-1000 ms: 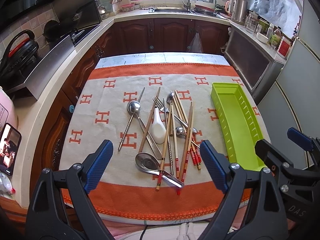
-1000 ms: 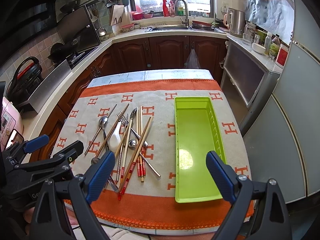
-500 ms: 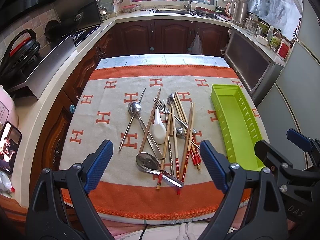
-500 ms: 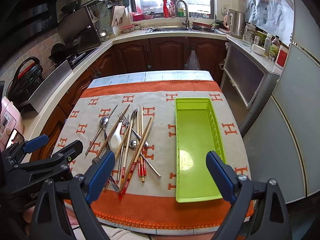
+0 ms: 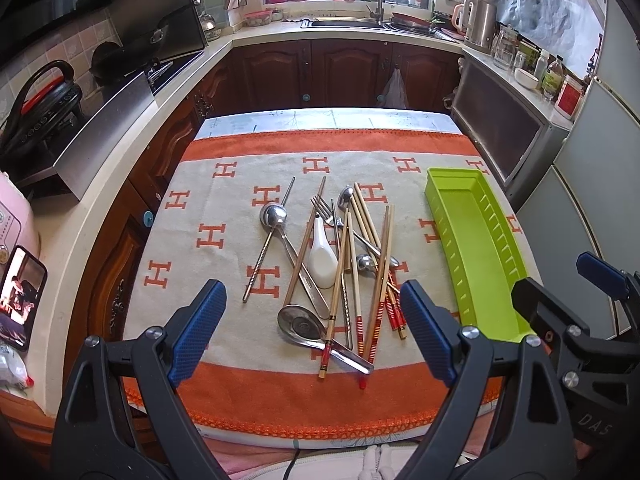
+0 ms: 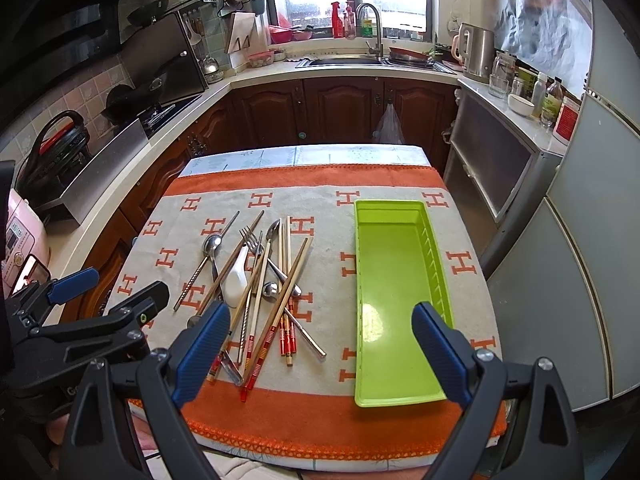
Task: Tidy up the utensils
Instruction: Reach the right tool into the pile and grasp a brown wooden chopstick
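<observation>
Both grippers hang above the near edge of the table, fingers spread wide and holding nothing. The left gripper (image 5: 312,330) faces a tangled heap of utensils at the middle of the orange-and-cream blanket (image 5: 224,200) that covers the table; the right gripper (image 6: 320,344) faces partly the same heap and partly the lime-green plastic tray (image 6: 396,398), which lies lengthwise along the blanket's right side, with nothing in it and apart from the heap. In the heap, a white ceramic soup spoon (image 5: 322,258) lies near the centre with wooden chopsticks (image 5: 380,264) crossing on both sides, their red-banded ends pointing toward the near edge. A steel fork (image 5: 325,211) points its tines toward the far edge, beside a small steel spoon (image 5: 273,215) at the heap's left. A large steel ladle-type spoon (image 5: 301,325) lies bowl-up at the near end, a chopstick across its handle. A metal chopstick (image 5: 267,246) lies slanted at the left margin of the heap.
</observation>
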### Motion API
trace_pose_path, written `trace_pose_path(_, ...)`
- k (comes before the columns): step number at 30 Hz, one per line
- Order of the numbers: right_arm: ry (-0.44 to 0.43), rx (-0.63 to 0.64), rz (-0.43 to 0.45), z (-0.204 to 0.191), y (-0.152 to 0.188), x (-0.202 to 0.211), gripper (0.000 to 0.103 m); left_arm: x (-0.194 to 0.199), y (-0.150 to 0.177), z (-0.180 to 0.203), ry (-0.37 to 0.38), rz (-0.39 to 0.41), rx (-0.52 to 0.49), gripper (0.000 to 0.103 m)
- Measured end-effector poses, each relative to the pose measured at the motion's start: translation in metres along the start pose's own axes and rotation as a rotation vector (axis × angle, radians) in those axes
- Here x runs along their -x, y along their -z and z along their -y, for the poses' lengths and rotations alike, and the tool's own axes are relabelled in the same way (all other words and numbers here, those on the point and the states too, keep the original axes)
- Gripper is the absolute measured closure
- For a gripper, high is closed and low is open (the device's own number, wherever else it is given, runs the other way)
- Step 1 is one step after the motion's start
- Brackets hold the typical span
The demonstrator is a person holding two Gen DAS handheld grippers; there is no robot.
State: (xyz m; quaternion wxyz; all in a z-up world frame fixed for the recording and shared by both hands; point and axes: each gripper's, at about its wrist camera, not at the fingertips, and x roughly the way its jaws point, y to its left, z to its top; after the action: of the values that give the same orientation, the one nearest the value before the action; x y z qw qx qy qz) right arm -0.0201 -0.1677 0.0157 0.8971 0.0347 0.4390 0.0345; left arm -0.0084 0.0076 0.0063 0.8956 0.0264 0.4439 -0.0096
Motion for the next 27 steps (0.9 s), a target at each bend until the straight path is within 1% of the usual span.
trace_pose_path(2,-0.002,0.003,0.003,-0.001,-0.005,-0.001,0.012,-0.003,-0.004,-0.005,-0.012,-0.001,0.004,0.015)
trace_pose_path(4,-0.003,0.005,0.004,-0.001,-0.011,-0.004,0.017,-0.008,-0.011,-0.015,-0.028,-0.005,0.027,0.015)
trace_pose_path(6,-0.002,0.003,-0.003,0.001,-0.022,-0.011,0.025,-0.015,-0.018,-0.026,-0.025,-0.020,0.052,0.016)
trace_pose_path(8,-0.010,0.004,-0.009,-0.001,-0.027,-0.020,0.027,-0.023,-0.027,-0.037,-0.015,-0.036,0.067,0.016)
trace_pose_path(9,-0.019,0.006,-0.017,-0.002,-0.031,-0.025,0.029,-0.026,-0.031,-0.042,-0.013,-0.038,0.072,0.016)
trace_pose_path(11,-0.032,0.008,-0.033,-0.005,-0.034,-0.036,0.033,-0.030,-0.039,-0.051,-0.031,-0.024,0.073,0.016)
trace_pose_path(13,-0.051,0.011,-0.056,-0.005,-0.044,-0.049,0.036,-0.035,-0.048,-0.060,-0.050,-0.010,0.061,0.015)
trace_pose_path(15,-0.074,0.001,-0.088,-0.004,-0.052,-0.063,0.043,-0.043,-0.055,-0.069,-0.065,-0.004,0.053,0.015)
trace_pose_path(16,-0.086,-0.003,-0.100,-0.007,-0.050,-0.069,0.044,-0.048,-0.058,-0.074,-0.072,-0.002,0.050,0.015)
trace_pose_path(18,-0.104,-0.009,-0.131,-0.009,-0.056,-0.084,0.049,-0.060,-0.063,-0.082,-0.084,-0.015,0.041,0.015)
trace_pose_path(23,-0.144,-0.018,-0.199,-0.023,-0.057,-0.119,0.055,-0.102,-0.067,-0.100,-0.070,-0.065,0.031,0.016)
trace_pose_path(27,-0.209,-0.041,-0.265,-0.035,-0.058,-0.150,0.056,-0.137,-0.063,-0.111,-0.045,-0.101,0.028,0.016)
